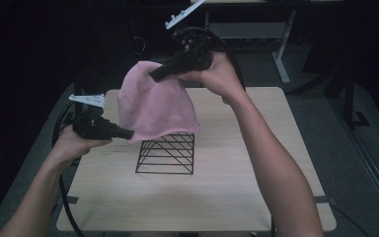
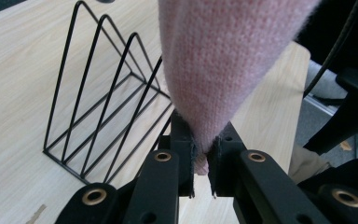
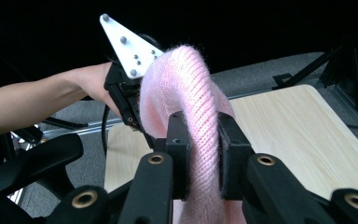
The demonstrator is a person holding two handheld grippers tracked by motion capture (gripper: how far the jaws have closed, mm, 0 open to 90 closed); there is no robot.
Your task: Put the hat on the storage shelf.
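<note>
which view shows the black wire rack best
The left gripper view: the wire rack stands close and unobstructed on the table, its triangular dividers clear. In the high view the pink knit cloth hangs over the rack's top. The right gripper view looks at the cloth instead.

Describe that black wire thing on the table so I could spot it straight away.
Start at the pale wooden table. Near its middle stands a black wire rack, a row of upright triangular loops on a flat base. A pink knitted cloth, held up by both grippers, hangs over its far side; the rack is the only see-through, rigid thing there.
</note>
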